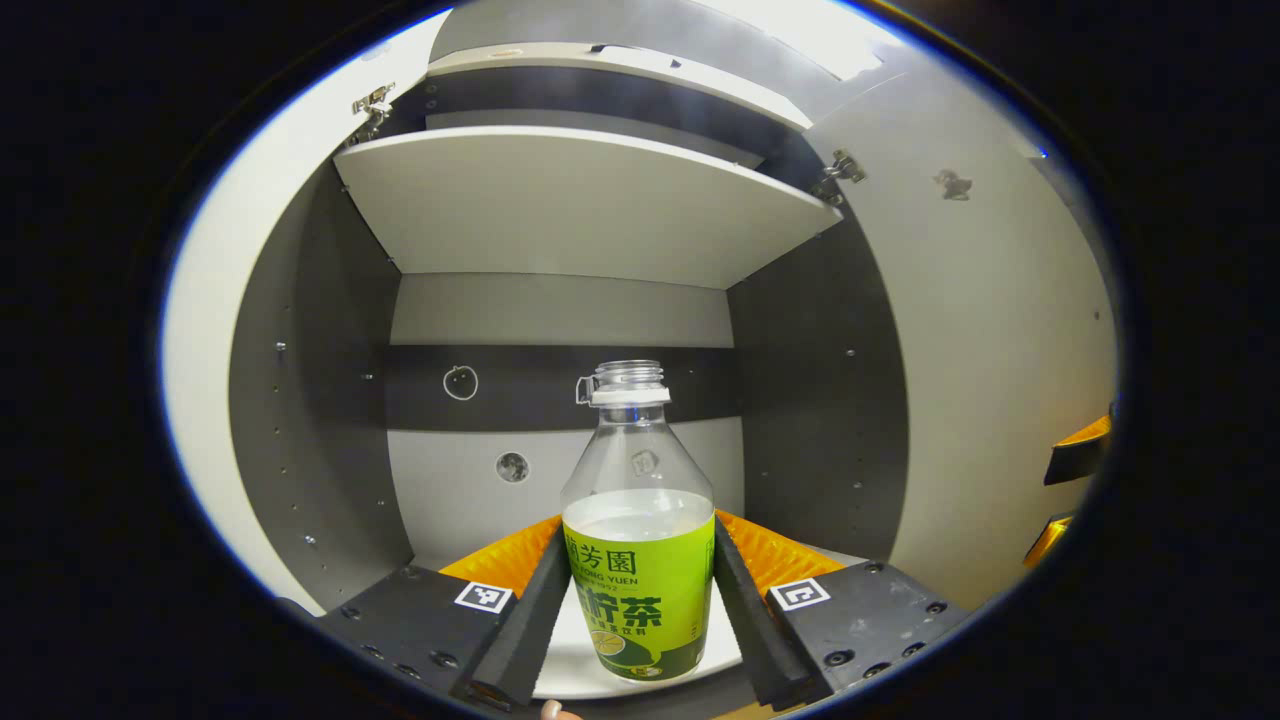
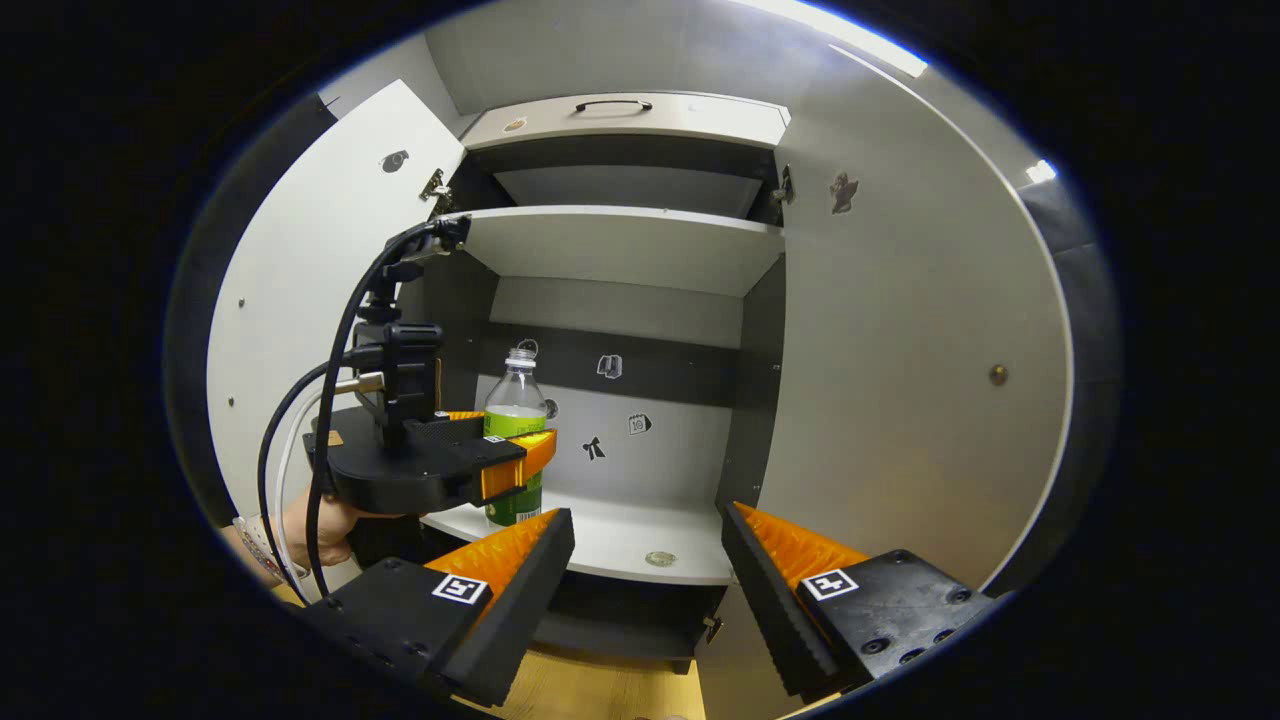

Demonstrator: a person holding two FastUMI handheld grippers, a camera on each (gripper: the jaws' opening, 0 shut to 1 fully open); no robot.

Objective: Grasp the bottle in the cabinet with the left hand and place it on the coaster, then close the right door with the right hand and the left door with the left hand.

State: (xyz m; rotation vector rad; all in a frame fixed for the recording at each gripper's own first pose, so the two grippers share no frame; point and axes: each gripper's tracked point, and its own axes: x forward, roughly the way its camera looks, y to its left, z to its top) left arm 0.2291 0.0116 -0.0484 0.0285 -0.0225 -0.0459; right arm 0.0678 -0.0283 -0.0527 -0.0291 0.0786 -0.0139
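Bottle (image 1: 638,560) sits clamped between the left gripper (image 1: 640,610) fingers on the cabinet shelf (image 2: 640,540); next, lift it out. Right gripper (image 2: 645,590) waits, jaws apart.

Bottle (image 1: 638,520) upright on cabinet shelf (image 2: 620,540)

Clear, uncapped, green-labelled, partly filled with clear liquid; stands near the shelf's front left. Left door (image 2: 320,290) and right door (image 2: 900,380) both swung open.
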